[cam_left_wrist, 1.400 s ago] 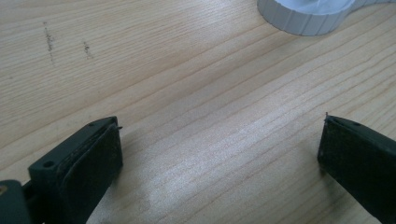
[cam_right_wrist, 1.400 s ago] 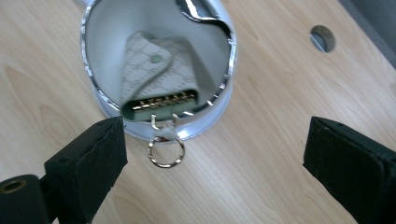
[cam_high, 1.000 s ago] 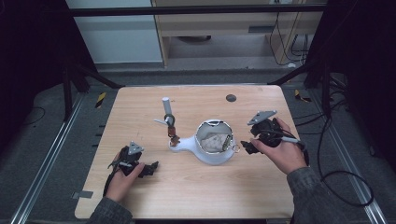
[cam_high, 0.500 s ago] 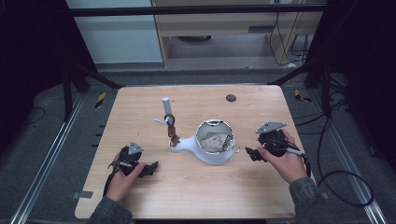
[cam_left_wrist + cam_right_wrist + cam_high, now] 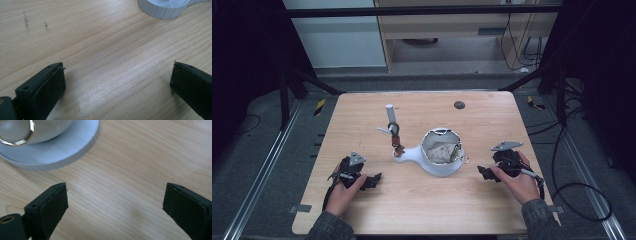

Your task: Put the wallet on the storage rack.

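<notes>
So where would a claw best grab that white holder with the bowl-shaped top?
Probably by the narrow handle-like arm of the white holder, coming from above with the jaws across its width. It sticks out left toward the clamp post and looks slim enough to fit between open jaws, while the round bowl part seems too wide and smooth for a firm pinch.

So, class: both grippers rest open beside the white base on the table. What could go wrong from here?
The right gripper sits close to the white base; a careless sweep could shove it. The upright stand looks top-heavy and might tip if the base shifts. The left gripper could knock the base too.
</notes>
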Motion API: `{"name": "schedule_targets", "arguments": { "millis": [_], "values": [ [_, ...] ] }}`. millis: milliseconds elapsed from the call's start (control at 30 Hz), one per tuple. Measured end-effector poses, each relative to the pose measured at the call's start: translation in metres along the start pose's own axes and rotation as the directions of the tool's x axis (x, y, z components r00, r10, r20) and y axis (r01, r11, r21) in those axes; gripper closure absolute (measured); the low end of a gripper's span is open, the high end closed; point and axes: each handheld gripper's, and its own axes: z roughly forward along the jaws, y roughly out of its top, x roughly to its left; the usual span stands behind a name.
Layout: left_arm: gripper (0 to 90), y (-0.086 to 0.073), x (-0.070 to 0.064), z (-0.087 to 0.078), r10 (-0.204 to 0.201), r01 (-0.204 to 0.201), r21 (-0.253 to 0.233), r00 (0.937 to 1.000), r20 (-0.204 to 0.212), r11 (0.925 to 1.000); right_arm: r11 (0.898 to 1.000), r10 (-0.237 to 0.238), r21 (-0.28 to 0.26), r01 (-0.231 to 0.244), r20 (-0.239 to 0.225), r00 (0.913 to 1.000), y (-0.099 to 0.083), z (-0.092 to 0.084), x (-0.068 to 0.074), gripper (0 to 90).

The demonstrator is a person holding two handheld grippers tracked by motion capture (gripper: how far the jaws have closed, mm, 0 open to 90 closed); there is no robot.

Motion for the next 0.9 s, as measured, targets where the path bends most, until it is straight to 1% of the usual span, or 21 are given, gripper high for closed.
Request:
{"name": "schedule_targets", "arguments": {
  "millis": [33, 133, 200, 233, 300, 367, 433, 500, 567, 633, 900],
  "values": [
    [0.0, 0.0, 0.0, 0.0, -0.001, 0.001, -0.001, 1.0, 0.0, 1.0, 1.0, 0.019, 0.005, -0.019, 0.007, 0.9998, -0.004, 0.004, -0.002, 5.0],
    [0.0, 0.0, 0.0, 0.0, 0.0, 0.0, 0.0, 1.0, 0.0, 1.0, 1.0, 0.027, 0.004, -0.027, 0.008, 0.9996, -0.008, 0.007, -0.003, 4.9],
    [0.0, 0.0, 0.0, 0.0, 0.0, 0.0, 0.0, 1.0, 0.0, 1.0, 0.999, 0.045, -0.001, -0.045, 0.01, 0.9989, -0.012, 0.01, -0.005, 4.9],
    [0.0, 0.0, 0.0, 0.0, 0.0, 0.0, 0.0, 1.0, 0.0, 1.0, 0.998, 0.056, 0.006, -0.056, 0.011, 0.9984, -0.014, 0.014, -0.006, 5.0],
    [0.0, 0.0, 0.0, 0.0, -0.001, 0.001, 0.0, 1.0, 0.0, 1.0, 0.998, 0.061, 0.012, -0.061, 0.015, 0.998, -0.015, 0.015, -0.006, 5.0],
    [0.0, 0.0, 0.0, 0.0, -0.001, 0.001, 0.0, 1.0, 0.0, 1.0, 0.997, 0.074, 0.008, -0.074, 0.019, 0.9971, -0.016, 0.017, -0.007, 5.2],
    [0.0, 0.0, 0.0, 0.0, 0.0, 0.0, 0.0, 1.0, 0.0, 1.0, 0.996, 0.085, -0.012, -0.085, 0.014, 0.9963, -0.016, 0.019, -0.009, 5.0],
    [0.0, 0.0, 0.0, 0.0, -0.001, 0.001, 0.0, 1.0, 0.0, 1.0, 0.996, 0.09, -0.014, -0.09, 0.016, 0.9958, -0.015, 0.019, -0.009, 5.1],
    [0.0, 0.0, 0.0, 0.0, -0.001, 0.001, -0.001, 1.0, -0.001, 1.0, 0.996, 0.092, -0.016, -0.091, 0.029, 0.9954, -0.016, 0.022, -0.01, 5.1],
    [0.0, 0.0, 0.0, 0.0, -0.001, 0.001, -0.001, 1.0, 0.0, 1.0, 0.995, 0.103, -0.015, -0.102, 0.028, 0.9943, -0.016, 0.024, -0.01, 5.0],
    [0.0, 0.0, 0.0, 0.0, -0.001, 0.001, 0.0, 1.0, -0.001, 1.0, 0.994, 0.114, -0.006, -0.113, 0.034, 0.9929, -0.019, 0.03, -0.011, 4.9]
  ]
}}
